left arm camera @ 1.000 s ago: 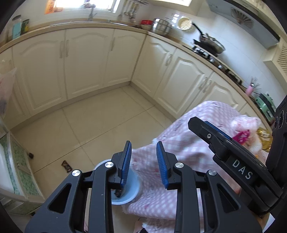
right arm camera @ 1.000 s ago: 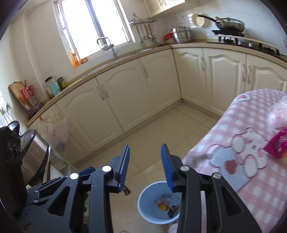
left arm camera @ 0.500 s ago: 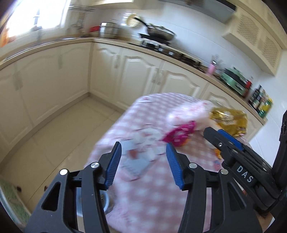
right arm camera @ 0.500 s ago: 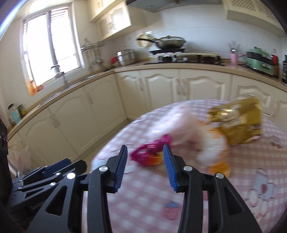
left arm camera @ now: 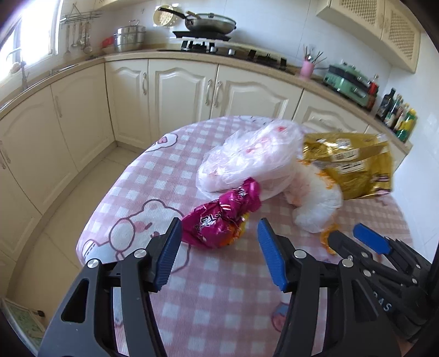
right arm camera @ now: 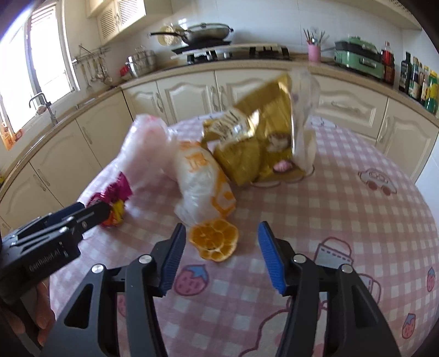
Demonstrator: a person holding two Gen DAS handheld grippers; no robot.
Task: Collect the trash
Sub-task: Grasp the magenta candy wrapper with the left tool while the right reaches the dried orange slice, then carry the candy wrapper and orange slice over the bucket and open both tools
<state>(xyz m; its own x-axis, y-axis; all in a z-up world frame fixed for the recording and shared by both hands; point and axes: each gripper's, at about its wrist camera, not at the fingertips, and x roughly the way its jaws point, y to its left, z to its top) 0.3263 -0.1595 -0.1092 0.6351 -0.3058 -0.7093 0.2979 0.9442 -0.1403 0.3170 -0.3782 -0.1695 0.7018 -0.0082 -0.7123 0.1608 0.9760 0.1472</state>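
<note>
Trash lies on the table's pink checked cloth (left arm camera: pixel 219 302). A crumpled magenta foil wrapper (left arm camera: pixel 222 219) sits just ahead of my open, empty left gripper (left arm camera: pixel 219 254). Behind it are a clear plastic bag (left arm camera: pixel 252 162), a white and orange bag (left arm camera: pixel 315 197) and a gold foil bag (left arm camera: pixel 354 164). In the right wrist view an orange peel (right arm camera: pixel 215 239) lies just ahead of my open, empty right gripper (right arm camera: pixel 221 256), with the white and orange bag (right arm camera: pixel 203 181), gold bag (right arm camera: pixel 255 142) and magenta wrapper (right arm camera: pixel 115 200) beyond.
Cream kitchen cabinets (left arm camera: pixel 178 90) run around the room behind the table. The counter holds a stove with a pan (left arm camera: pixel 211 24), a green appliance (left arm camera: pixel 348 82) and bottles (left arm camera: pixel 397 118). Tiled floor (left arm camera: pixel 90 186) lies left of the table.
Both grippers have swung from the floor and blue bin up to the tabletop and come close to the trash. Both jaws stand wider open than before.
</note>
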